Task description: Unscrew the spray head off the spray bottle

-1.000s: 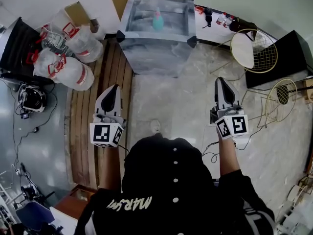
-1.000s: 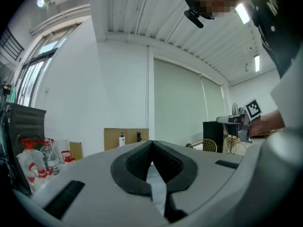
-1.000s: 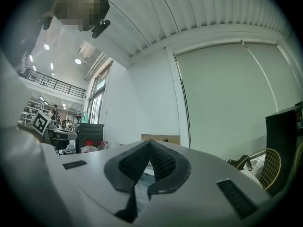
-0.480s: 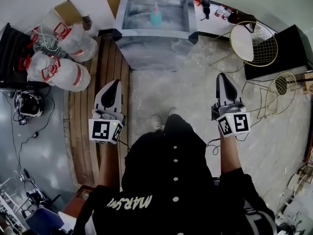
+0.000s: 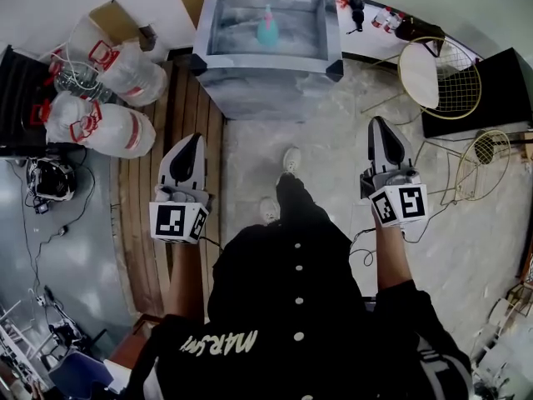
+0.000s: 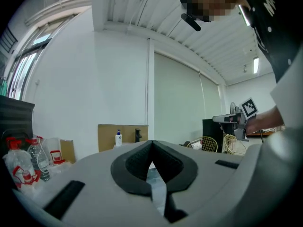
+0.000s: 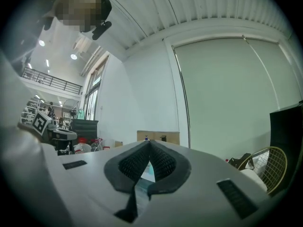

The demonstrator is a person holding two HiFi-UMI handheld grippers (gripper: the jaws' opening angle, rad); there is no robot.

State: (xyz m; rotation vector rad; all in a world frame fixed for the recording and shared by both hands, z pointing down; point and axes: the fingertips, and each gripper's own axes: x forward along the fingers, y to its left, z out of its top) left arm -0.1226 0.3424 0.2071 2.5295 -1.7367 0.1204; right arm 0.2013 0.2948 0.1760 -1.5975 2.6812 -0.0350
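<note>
Jaws on both grippers are closed tip to tip, with nothing held. The left gripper (image 5: 195,140) sits left of centre in the head view, pointing toward the top of the frame, with its marker cube (image 5: 176,222) at the rear. In the left gripper view, the left gripper (image 6: 152,145) has its dark pads meeting at the tip, and only a thin slit shows below them, which is empty. The right gripper (image 5: 380,123) sits right of centre and points the same way, with its own marker cube (image 5: 401,204) behind it. In the right gripper view, the right gripper (image 7: 149,145) has its pads together and nothing clamped.

The spray bottle (image 5: 267,27), with a teal body and a pink spray head (image 5: 267,10) on top, stands upright on the grey table (image 5: 266,65) at top centre of the head view. It is well apart from both grippers and roughly between their lines.

The person's black jacket (image 5: 291,307) fills the bottom centre, and one shoe (image 5: 291,158) is on the pale floor between the grippers. Plastic-wrapped water jugs (image 5: 104,123) with red handles lie at upper left, near a cardboard box (image 5: 112,19). A wood-plank strip (image 5: 179,111) runs under the left gripper. Two gold wire chairs (image 5: 454,82) are at upper right. In the left gripper view a white pump bottle (image 6: 118,138) stands in front of a cardboard sheet (image 6: 128,132), left of the jaw tips.
</note>
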